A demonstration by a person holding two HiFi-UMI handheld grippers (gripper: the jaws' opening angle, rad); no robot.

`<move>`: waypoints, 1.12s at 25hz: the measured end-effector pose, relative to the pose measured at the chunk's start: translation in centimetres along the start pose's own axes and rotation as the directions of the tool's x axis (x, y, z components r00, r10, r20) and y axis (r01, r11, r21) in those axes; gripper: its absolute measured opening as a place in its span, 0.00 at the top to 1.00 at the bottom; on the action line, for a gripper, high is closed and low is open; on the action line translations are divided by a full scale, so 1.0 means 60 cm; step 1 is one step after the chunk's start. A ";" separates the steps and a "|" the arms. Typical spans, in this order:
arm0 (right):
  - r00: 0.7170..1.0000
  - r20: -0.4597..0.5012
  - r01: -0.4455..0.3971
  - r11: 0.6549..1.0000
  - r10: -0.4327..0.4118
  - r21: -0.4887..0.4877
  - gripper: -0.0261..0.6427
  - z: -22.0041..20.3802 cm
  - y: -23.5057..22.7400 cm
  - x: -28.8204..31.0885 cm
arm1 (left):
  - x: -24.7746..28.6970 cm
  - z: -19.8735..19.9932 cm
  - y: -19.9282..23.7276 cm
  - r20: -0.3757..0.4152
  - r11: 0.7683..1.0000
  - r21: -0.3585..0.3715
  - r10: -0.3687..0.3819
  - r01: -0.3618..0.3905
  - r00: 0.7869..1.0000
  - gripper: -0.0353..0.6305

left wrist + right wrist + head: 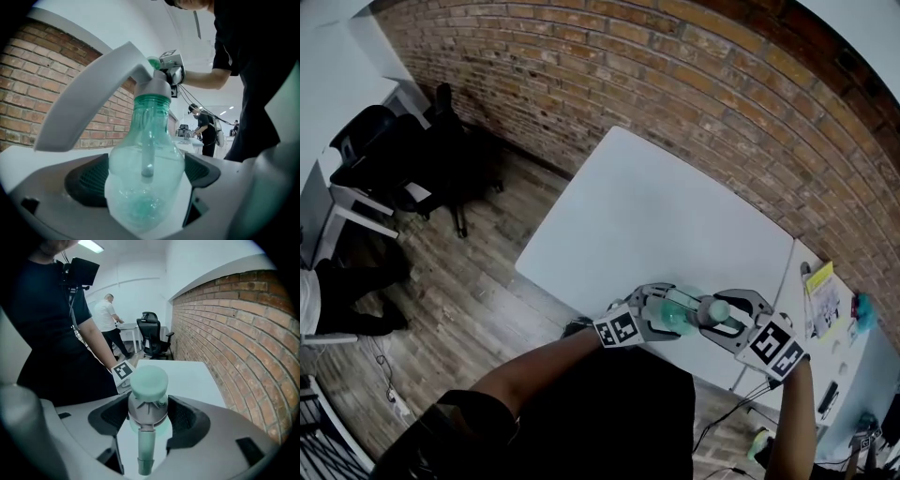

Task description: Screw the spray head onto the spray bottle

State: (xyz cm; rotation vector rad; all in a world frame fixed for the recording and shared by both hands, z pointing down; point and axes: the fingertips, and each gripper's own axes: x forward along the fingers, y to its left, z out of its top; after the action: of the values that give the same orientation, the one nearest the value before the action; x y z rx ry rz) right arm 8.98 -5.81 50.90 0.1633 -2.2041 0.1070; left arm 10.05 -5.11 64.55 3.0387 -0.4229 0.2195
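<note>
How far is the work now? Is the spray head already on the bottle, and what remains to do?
Done: the spray head sits on the neck of the spray bottle. In hand: the left gripper clamps the bottle's body and the right gripper clamps the head. Left: probably turning the head until it is tight. The pictures do not show how far the thread has gone.

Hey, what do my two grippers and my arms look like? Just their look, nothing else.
The left gripper and right gripper are light grey plastic, with dark ribbed pads inside the jaws. Each carries a cube with black-and-white square markers. A dark cable trails from the right one. You wear a black short-sleeved top.
</note>
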 end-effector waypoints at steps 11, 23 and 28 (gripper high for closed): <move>0.978 -0.045 -0.206 0.957 0.201 -0.205 0.57 0.005 0.011 0.004 | -0.009 -0.003 -0.001 0.023 1.000 -0.014 -0.017 0.017 1.000 0.21; 0.989 0.068 0.121 0.987 -0.128 0.104 0.57 0.022 0.002 -0.082 | -0.018 -0.009 -0.007 -0.059 1.000 -0.020 0.022 -0.023 0.998 0.21; 0.968 0.032 0.231 0.934 -0.249 0.271 0.56 -0.006 -0.001 -0.081 | -0.013 -0.022 -0.008 -0.079 0.999 -0.037 0.025 -0.028 0.997 0.21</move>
State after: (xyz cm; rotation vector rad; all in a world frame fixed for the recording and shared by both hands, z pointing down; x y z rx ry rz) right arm 12.16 -5.42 47.23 0.5925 -2.2092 0.2638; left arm 9.25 -4.30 65.73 2.9764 -0.4568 0.3268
